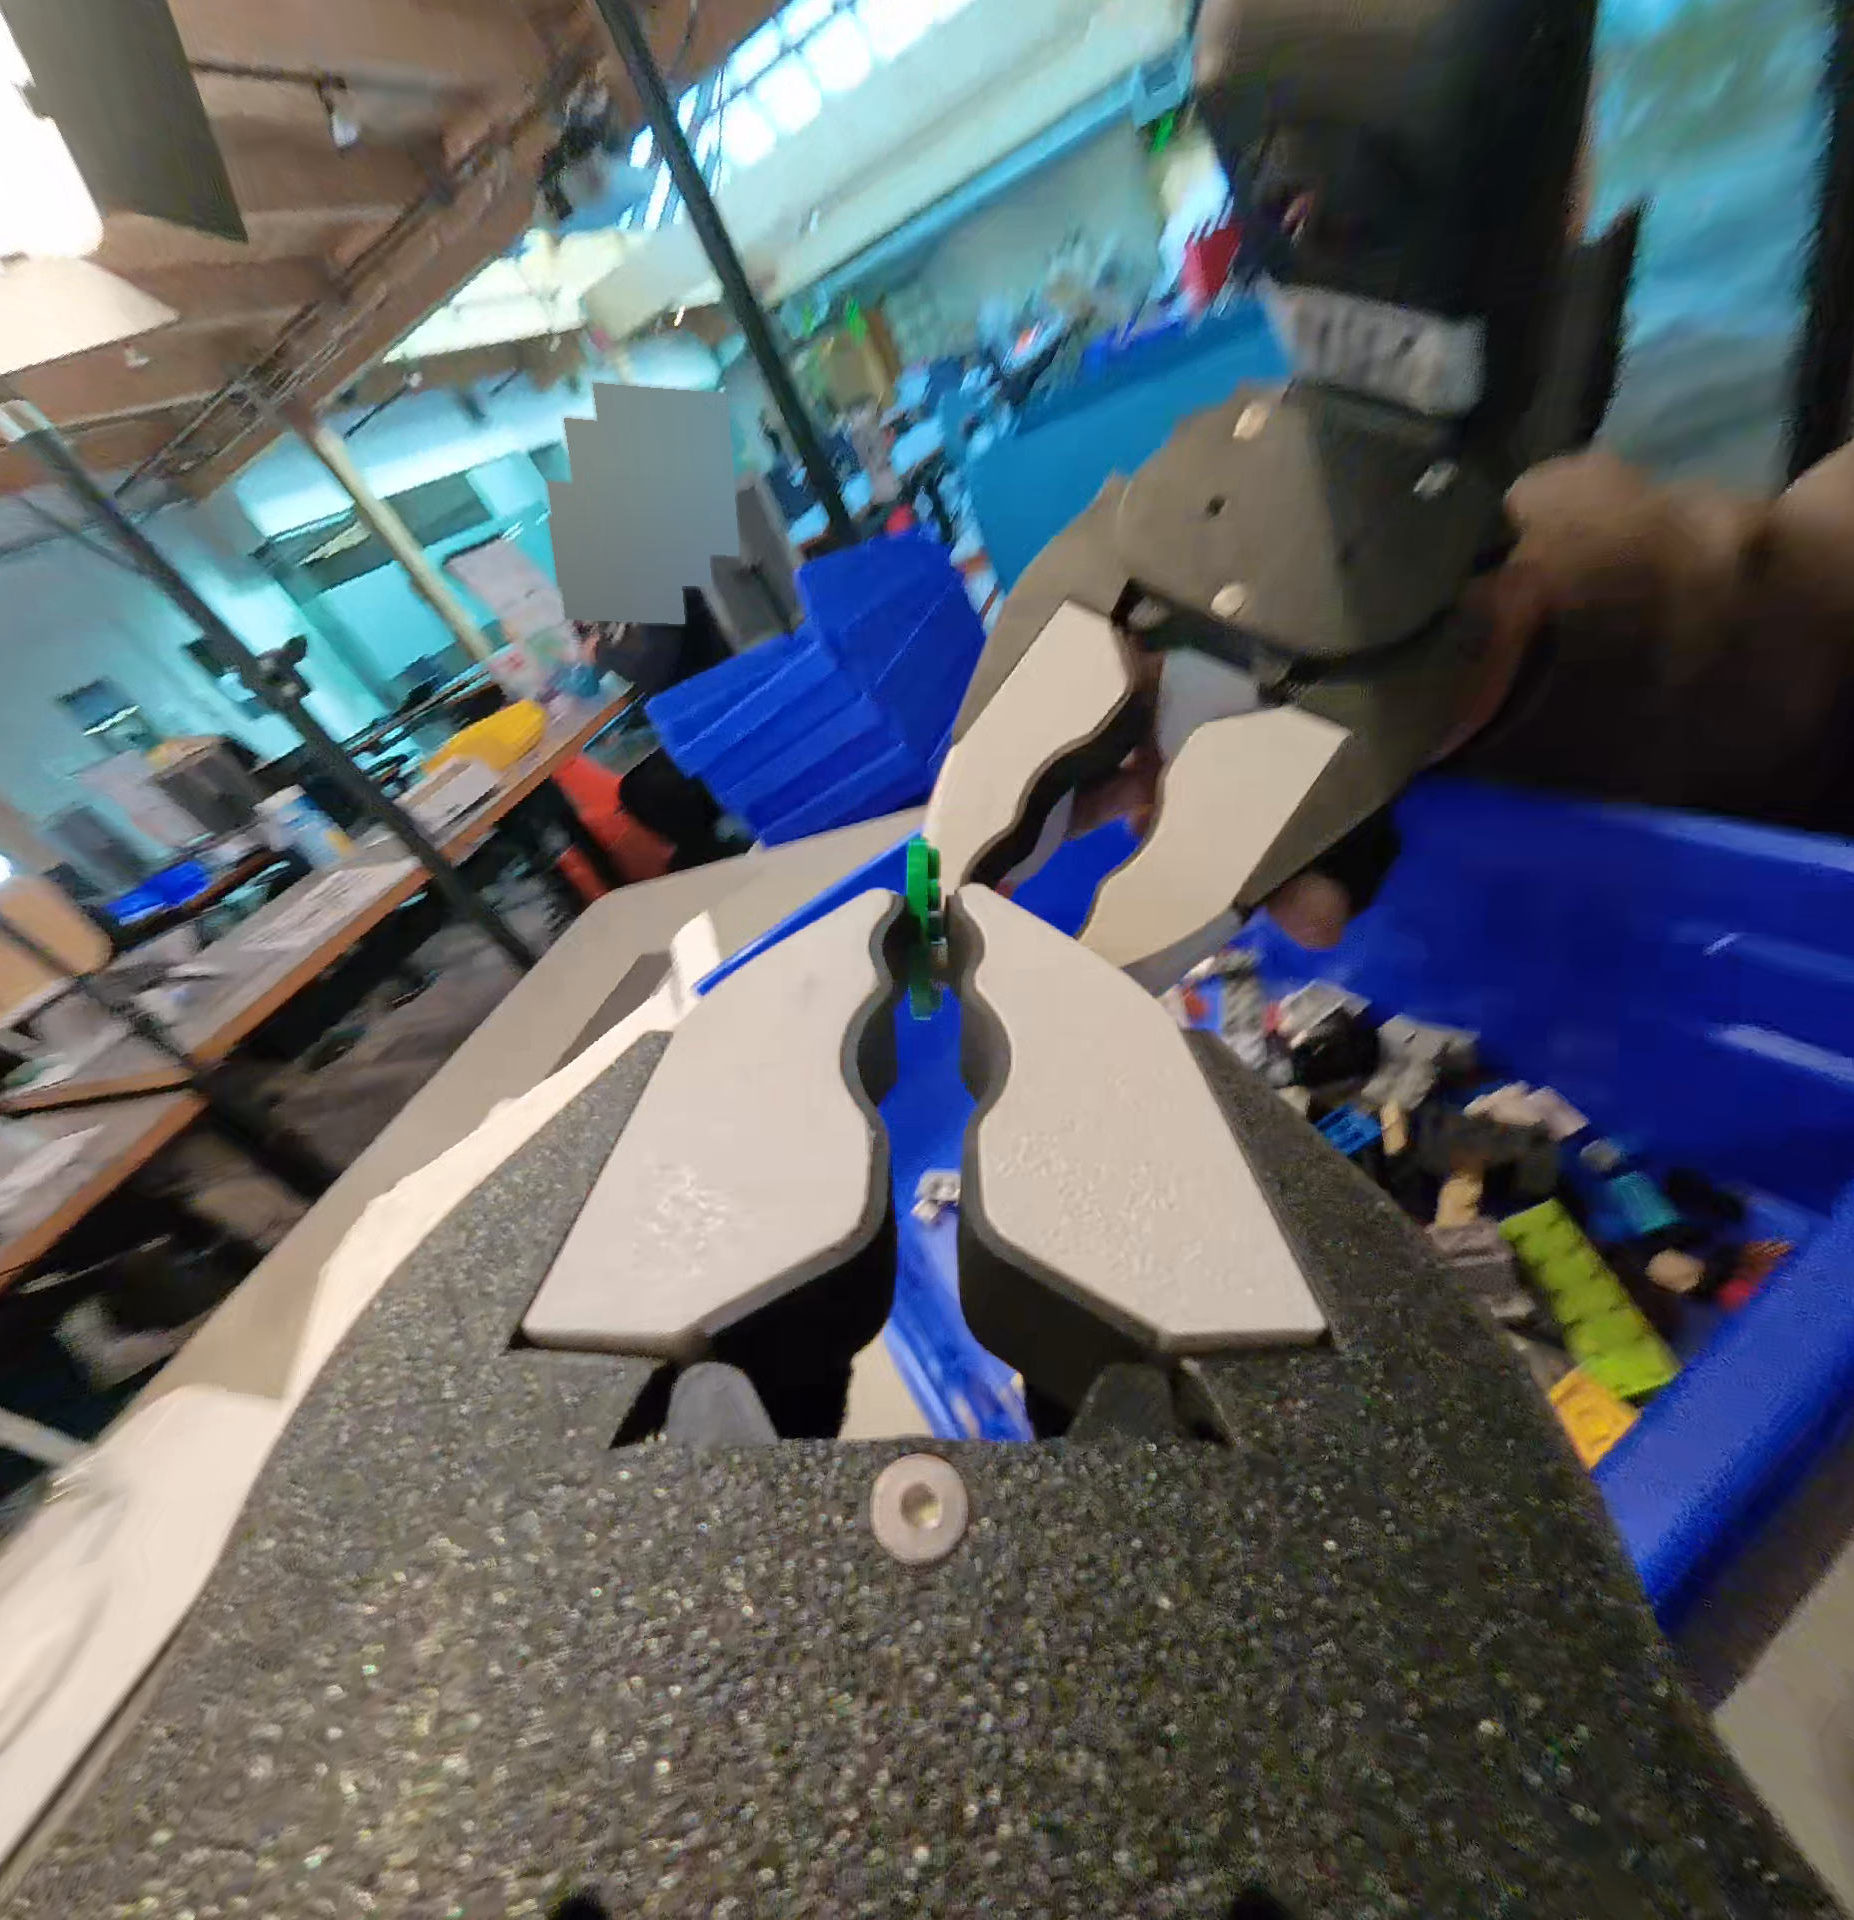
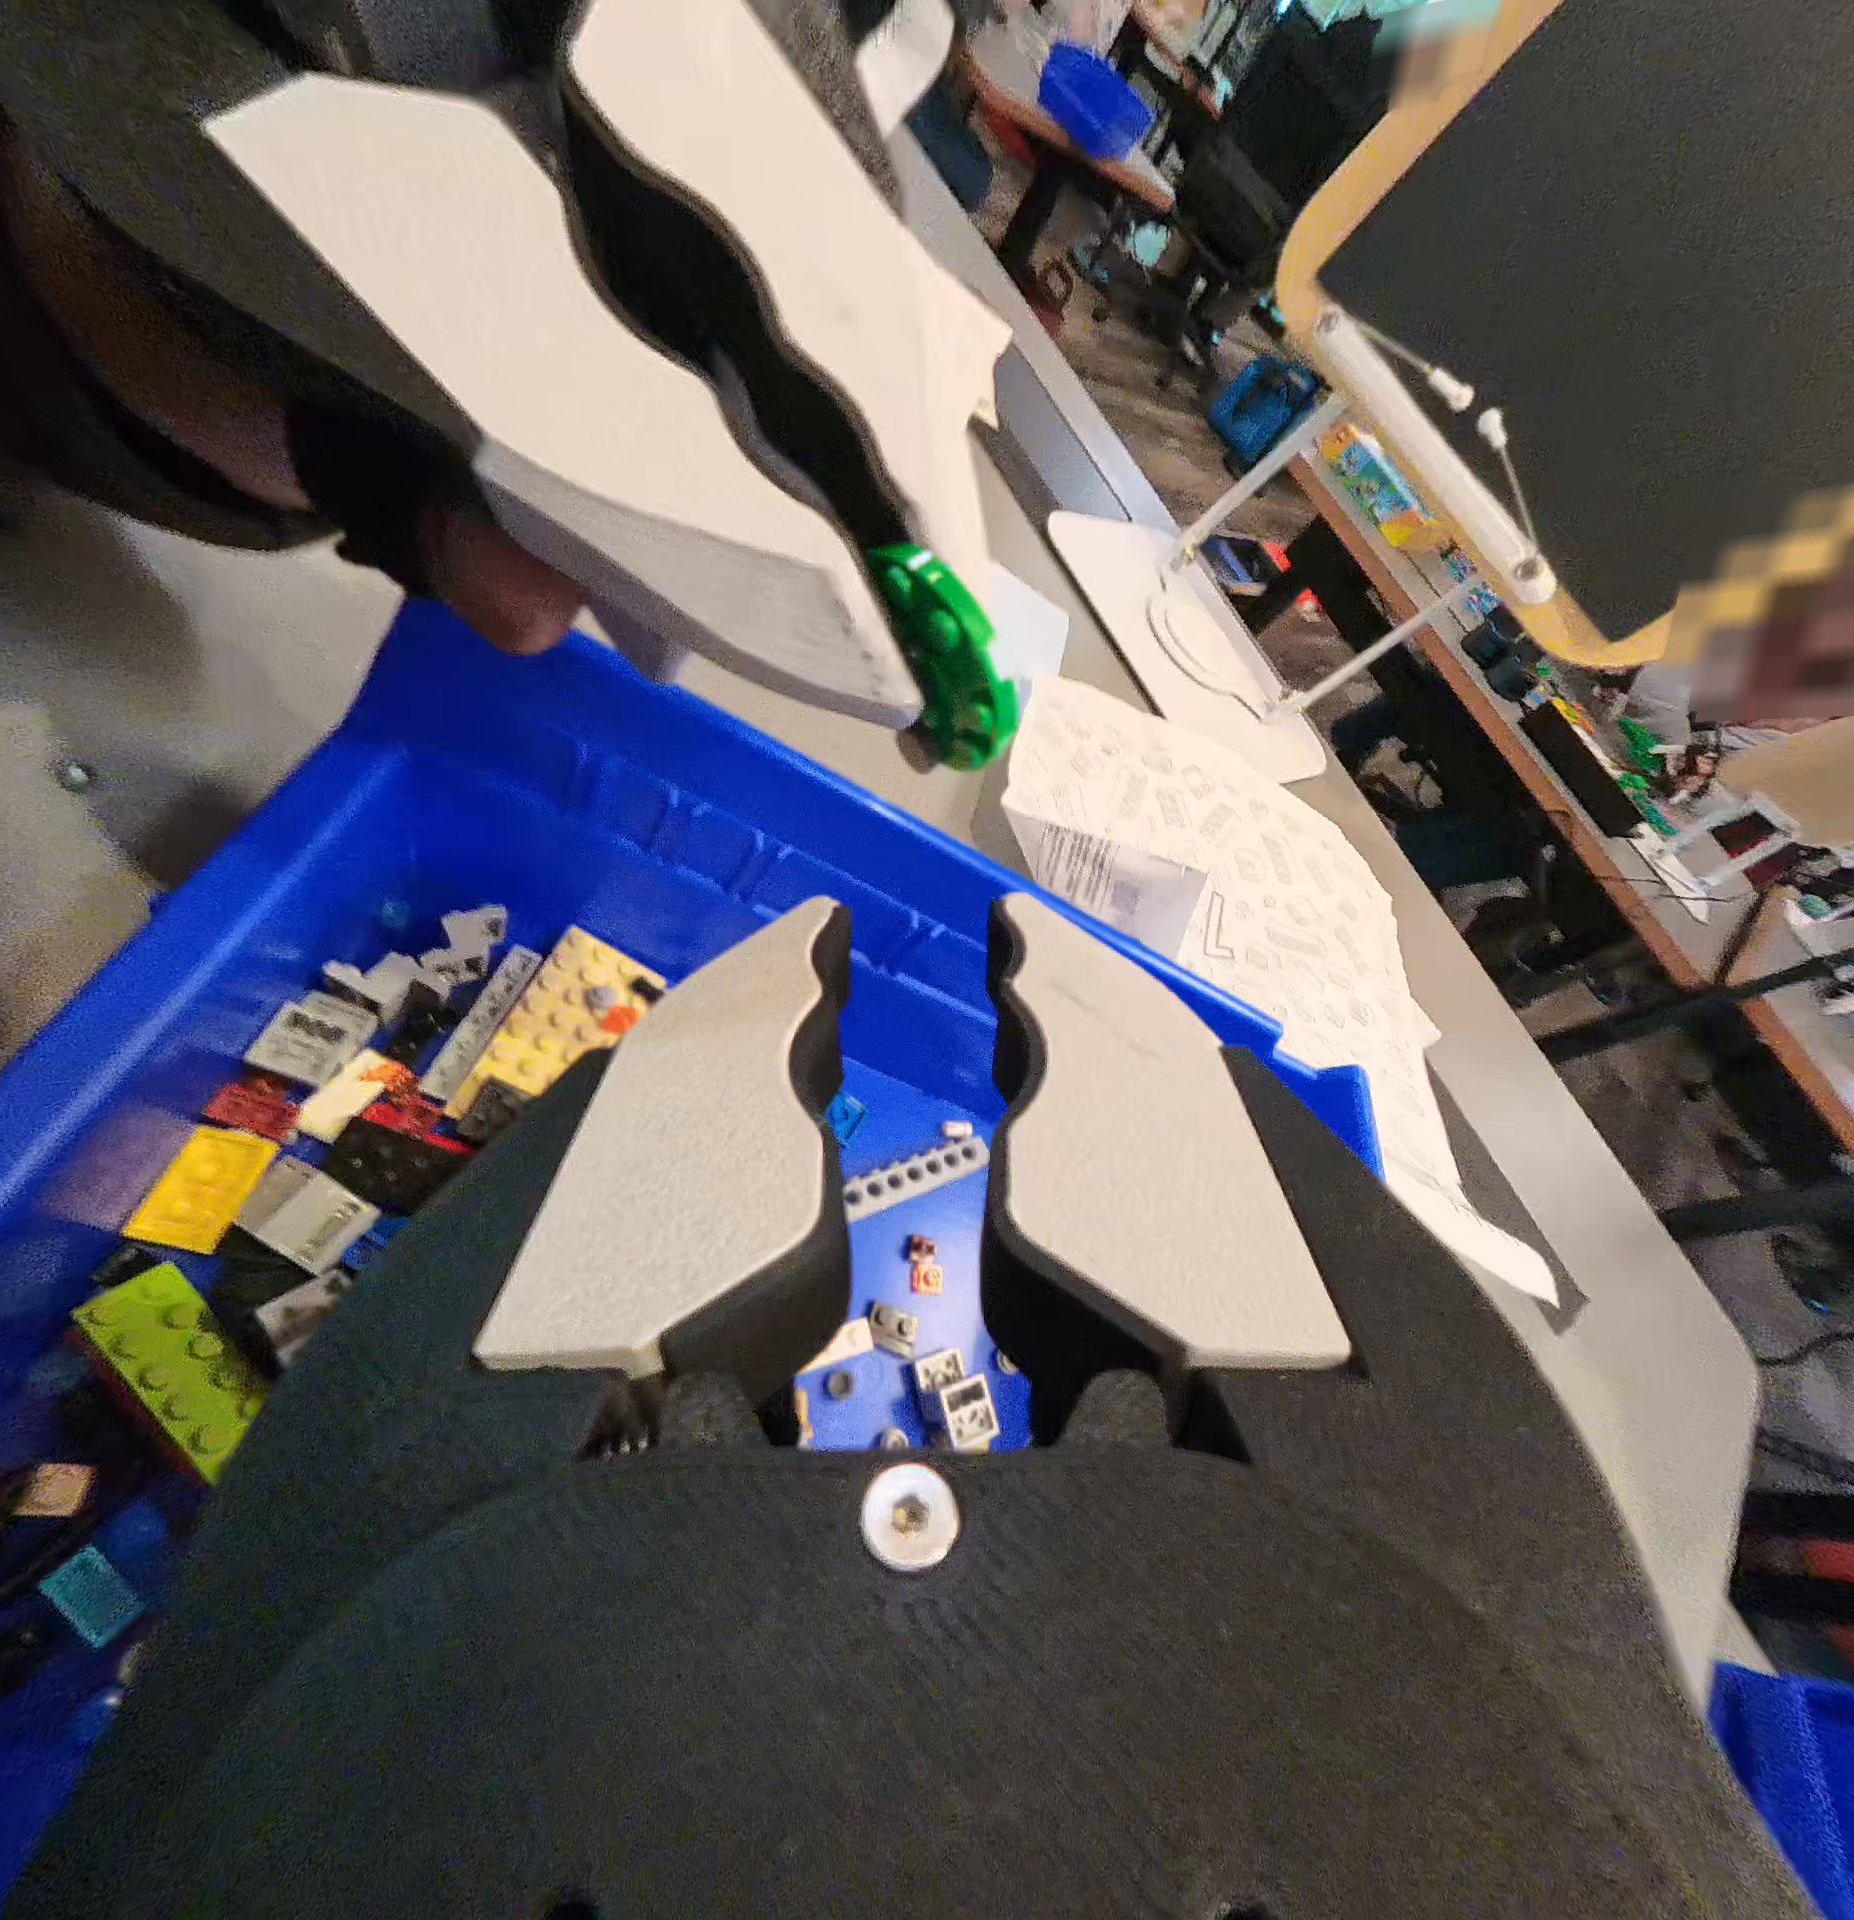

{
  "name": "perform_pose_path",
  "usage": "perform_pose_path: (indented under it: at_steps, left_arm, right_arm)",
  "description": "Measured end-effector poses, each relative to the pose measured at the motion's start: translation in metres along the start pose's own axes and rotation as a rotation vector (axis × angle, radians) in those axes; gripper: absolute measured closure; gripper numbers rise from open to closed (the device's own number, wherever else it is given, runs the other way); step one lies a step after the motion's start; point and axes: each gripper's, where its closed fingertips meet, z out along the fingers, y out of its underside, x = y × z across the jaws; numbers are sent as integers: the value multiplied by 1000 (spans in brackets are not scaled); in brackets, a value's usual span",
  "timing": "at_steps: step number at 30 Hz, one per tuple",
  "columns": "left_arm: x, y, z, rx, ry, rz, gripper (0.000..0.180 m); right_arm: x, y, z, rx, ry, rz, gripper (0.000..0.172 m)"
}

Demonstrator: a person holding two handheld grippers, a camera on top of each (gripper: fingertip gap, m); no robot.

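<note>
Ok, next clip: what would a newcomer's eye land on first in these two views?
Probably the small green studded piece pinched at the tips of the left claw, held up above the near rim of the blue bin. Next, the jumble of mixed building bricks on the bin's floor, with the right claw hanging open and bare over them. A printed paper sheet lies on the grey table beside the bin.

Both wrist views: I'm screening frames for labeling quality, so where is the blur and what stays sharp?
Left wrist view: background and right gripper smeared; left gripper and its green piece sharp. Right wrist view: blue bin edges soft, right gripper crisp.
</note>
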Motion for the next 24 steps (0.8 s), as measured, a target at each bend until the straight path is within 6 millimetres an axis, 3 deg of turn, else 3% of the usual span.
perform_pose_path:
  at_steps: [1, 4, 9, 16, 19, 22, 24]
  left_arm:
    - [1, -6, -2, 51, 28, -38, 174]
    - [2, -14, -5, 142, 78, -108, 175]
    - [3, -14, -5, 176, 132, -157, 174]
    - [8, -10, -4, 129, 193, -159, 171]
    - [6, -9, -5, 52, 162, -36, 165]
    - [7, -8, -4, -59, 123, 195, 162]
    - [9, 2, 0, -169, 93, 349, 162]
  right_arm:
    - [2, -4, -2, 28, -7, 19, 145]
    - [1, -19, -8, 129, -60, 62, 140]
    - [-5, -42, -16, 264, -127, 107, 151]
    - [0, -45, -18, 283, -95, 86, 162]
    - [4, -36, -16, 172, -8, -48, 163]
    - [8, -23, -10, 19, 98, -223, 164]
    - [6, -20, -6, -41, 139, -302, 164]
